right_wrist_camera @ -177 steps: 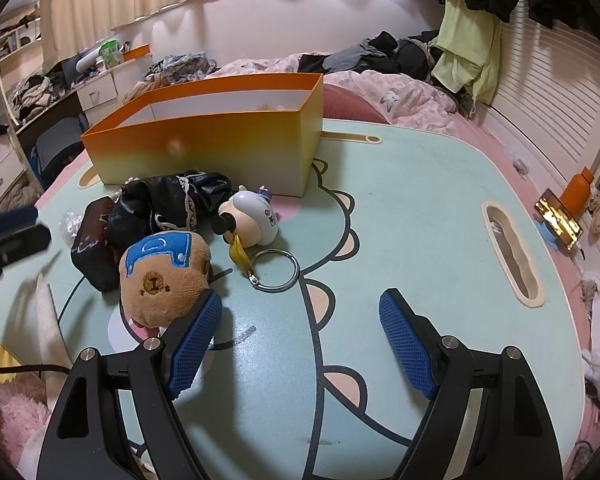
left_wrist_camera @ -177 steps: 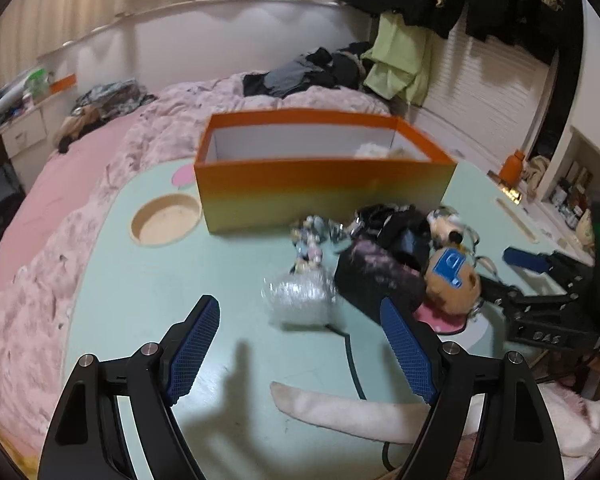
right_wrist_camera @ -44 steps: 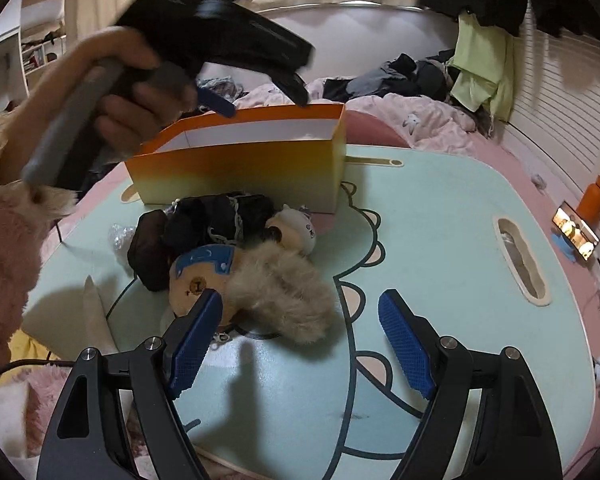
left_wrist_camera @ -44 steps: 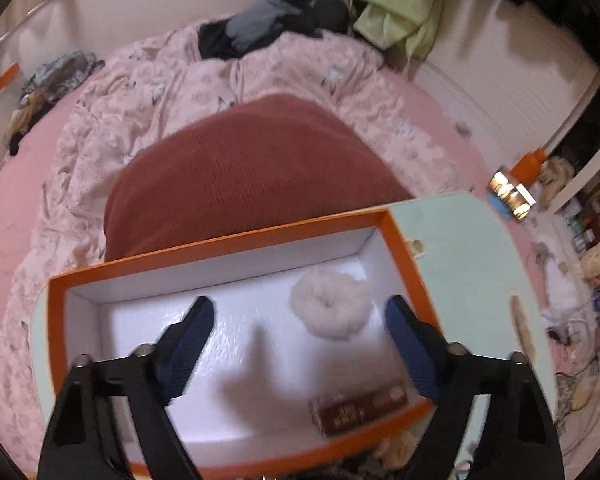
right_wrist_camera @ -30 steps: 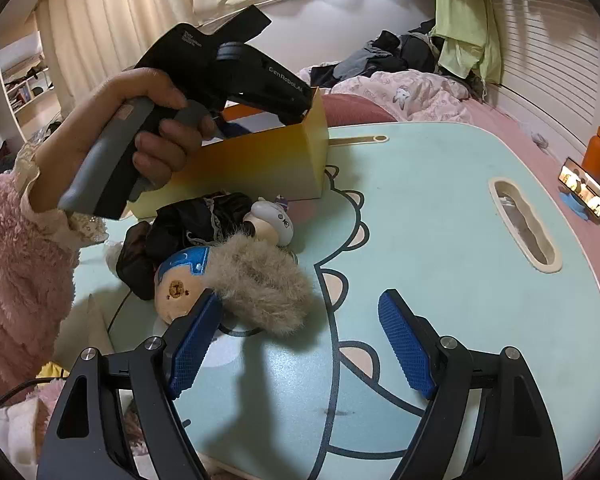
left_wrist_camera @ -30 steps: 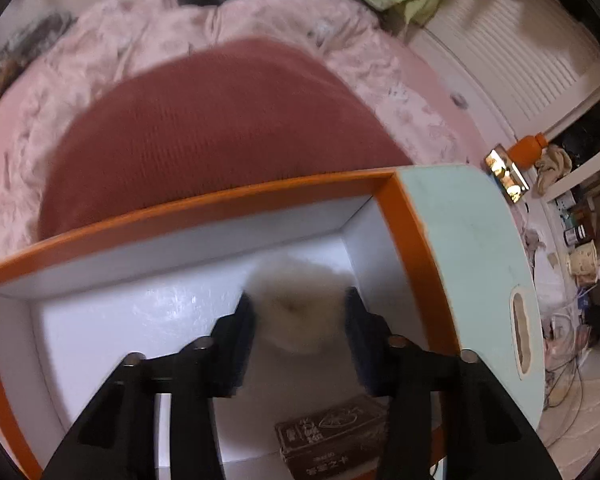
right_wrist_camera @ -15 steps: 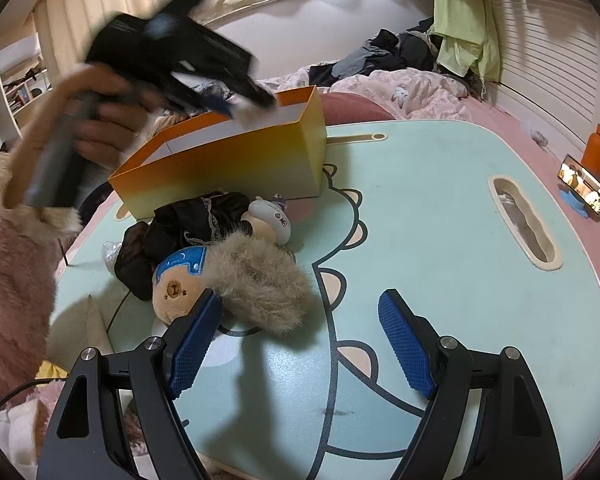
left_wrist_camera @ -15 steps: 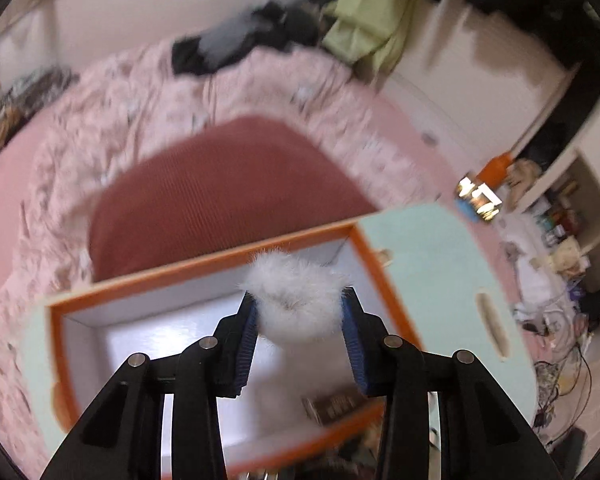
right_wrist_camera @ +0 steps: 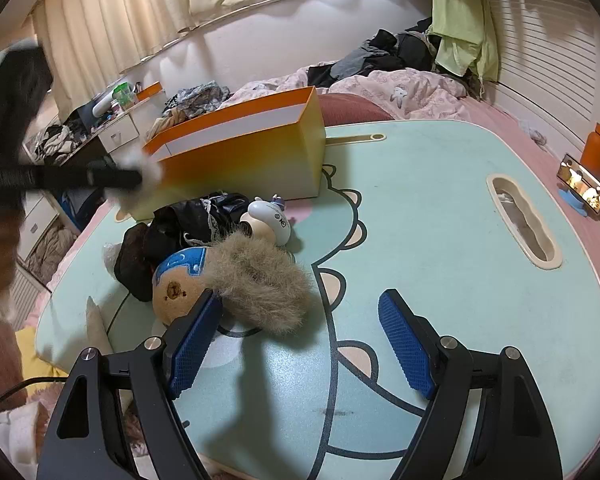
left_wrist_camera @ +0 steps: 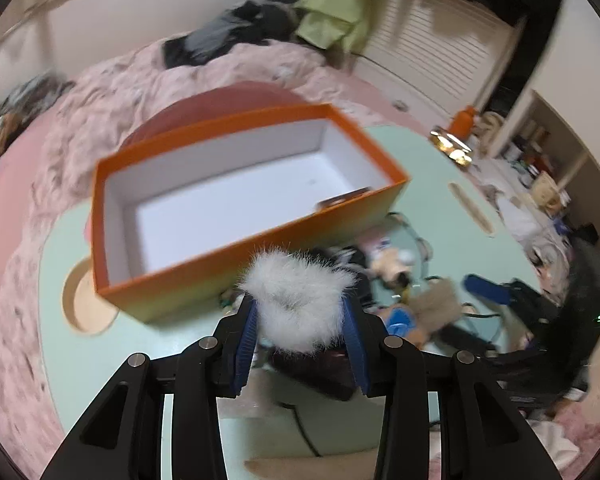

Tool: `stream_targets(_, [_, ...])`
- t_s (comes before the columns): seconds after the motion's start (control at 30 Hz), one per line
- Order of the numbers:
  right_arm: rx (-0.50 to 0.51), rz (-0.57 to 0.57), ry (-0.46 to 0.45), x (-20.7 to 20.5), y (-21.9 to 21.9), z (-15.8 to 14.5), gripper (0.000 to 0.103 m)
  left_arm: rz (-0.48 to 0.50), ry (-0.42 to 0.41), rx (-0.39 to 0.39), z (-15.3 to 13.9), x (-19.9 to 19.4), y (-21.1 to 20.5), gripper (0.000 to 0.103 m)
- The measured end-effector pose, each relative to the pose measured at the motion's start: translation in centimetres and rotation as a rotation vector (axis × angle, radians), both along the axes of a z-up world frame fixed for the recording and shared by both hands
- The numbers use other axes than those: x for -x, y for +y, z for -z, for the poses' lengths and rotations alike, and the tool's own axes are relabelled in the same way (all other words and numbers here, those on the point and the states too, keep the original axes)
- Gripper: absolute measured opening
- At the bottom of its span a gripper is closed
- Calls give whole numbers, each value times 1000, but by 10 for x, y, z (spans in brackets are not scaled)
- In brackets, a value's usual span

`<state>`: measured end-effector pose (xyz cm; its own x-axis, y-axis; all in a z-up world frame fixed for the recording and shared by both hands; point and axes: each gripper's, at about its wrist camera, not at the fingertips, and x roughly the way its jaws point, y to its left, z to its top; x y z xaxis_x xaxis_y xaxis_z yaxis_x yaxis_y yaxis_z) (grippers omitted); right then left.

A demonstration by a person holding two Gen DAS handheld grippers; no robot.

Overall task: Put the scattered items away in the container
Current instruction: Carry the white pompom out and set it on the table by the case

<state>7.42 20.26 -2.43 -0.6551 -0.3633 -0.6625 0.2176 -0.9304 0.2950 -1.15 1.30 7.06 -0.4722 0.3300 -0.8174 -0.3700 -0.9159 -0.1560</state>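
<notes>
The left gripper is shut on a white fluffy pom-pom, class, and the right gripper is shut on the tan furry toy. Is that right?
Not quite. The left gripper is shut on the white fluffy pom-pom, but the right gripper is open and holds nothing; the tan furry toy lies on the table by its left finger. The right wrist view shows this.

The green desk (right_wrist_camera: 440,208) has a cartoon drawing. An orange box (right_wrist_camera: 260,156) sits on it. Soft toys (right_wrist_camera: 236,276) lie beside the box.
</notes>
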Motion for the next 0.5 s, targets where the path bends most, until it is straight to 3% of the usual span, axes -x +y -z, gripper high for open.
stream_targets(0.1, [0, 0, 0, 0, 0, 0, 80, -37, 0, -30, 14, 5, -7, 40])
stream_targets(0.23, [-1, -1, 0, -1, 1, 0, 80, -90, -10, -79, 23, 5, -14, 57])
stream_targets(0.37, [-1, -2, -1, -1, 1, 0, 80, -141, 118, -29, 9, -13, -25, 63])
stream_targets(0.5, [-1, 3, -1, -1, 2, 0, 80, -148, 212, 16, -4, -45, -31, 78])
